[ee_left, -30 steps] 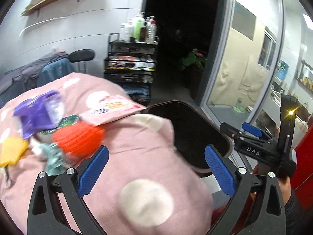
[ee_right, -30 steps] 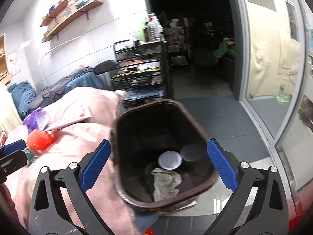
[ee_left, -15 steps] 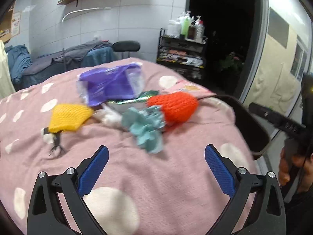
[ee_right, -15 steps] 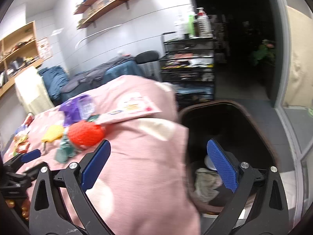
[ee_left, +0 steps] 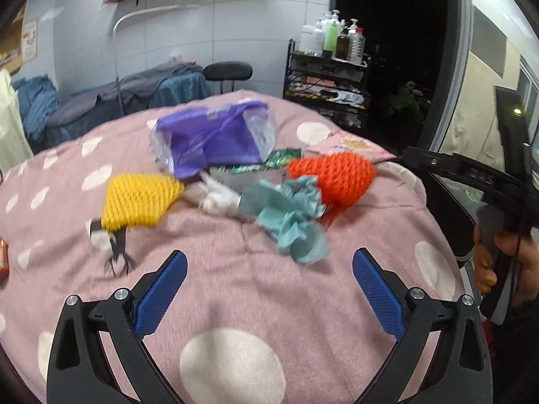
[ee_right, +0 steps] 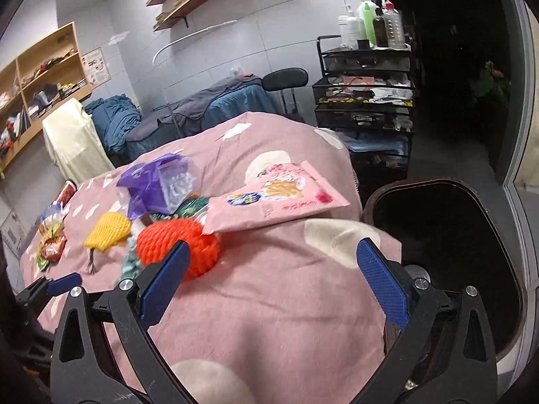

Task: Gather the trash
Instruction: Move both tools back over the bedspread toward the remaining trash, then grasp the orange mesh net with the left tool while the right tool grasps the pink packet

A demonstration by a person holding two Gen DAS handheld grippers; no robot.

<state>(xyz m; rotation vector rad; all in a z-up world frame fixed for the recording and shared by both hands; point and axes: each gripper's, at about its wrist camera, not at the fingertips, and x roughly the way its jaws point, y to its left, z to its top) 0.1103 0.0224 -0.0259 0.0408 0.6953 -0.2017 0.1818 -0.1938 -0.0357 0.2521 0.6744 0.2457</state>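
Trash lies on a pink spotted blanket [ee_left: 235, 289]: an orange foam net [ee_left: 333, 176], a crumpled teal tissue [ee_left: 289, 215], a white wad [ee_left: 215, 197], a yellow foam net [ee_left: 138, 198], a purple plastic bag [ee_left: 212, 138] and a pink flat packet [ee_right: 273, 202]. My left gripper [ee_left: 266, 282] is open and empty, just short of the teal tissue. My right gripper [ee_right: 273, 279] is open and empty over the blanket's edge, its left pad beside the orange net [ee_right: 178, 245]. A dark brown bin [ee_right: 448, 235] stands to the right of the bed.
A black wire trolley [ee_right: 367, 101] with bottles stands behind the bed, beside a black chair [ee_right: 286, 80]. More snack wrappers [ee_right: 50, 239] lie at the blanket's far left. A glass door frame [ee_right: 518, 101] runs down the right.
Both grippers have swung left, from the bin to the pile of trash on the blanket. The left one has drawn nearer to the teal tissue. Both stay open.
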